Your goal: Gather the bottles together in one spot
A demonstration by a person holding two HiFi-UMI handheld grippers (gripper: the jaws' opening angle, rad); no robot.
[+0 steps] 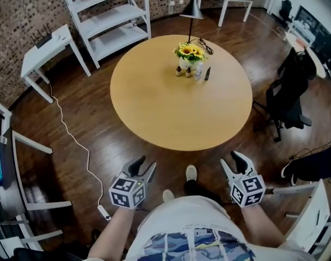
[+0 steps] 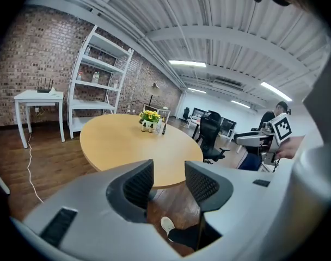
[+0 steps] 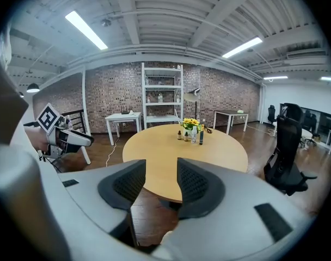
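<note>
Head view: bottles (image 1: 188, 72) nr flower vase (image 1: 187, 62), far across table (image 1: 154, 107)

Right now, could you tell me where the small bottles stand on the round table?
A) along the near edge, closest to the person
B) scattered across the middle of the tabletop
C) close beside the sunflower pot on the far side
C: the bottles stand in a tight row just in front of the sunflower pot, on the far part of the round table; the rest of the tabletop is bare.
</note>
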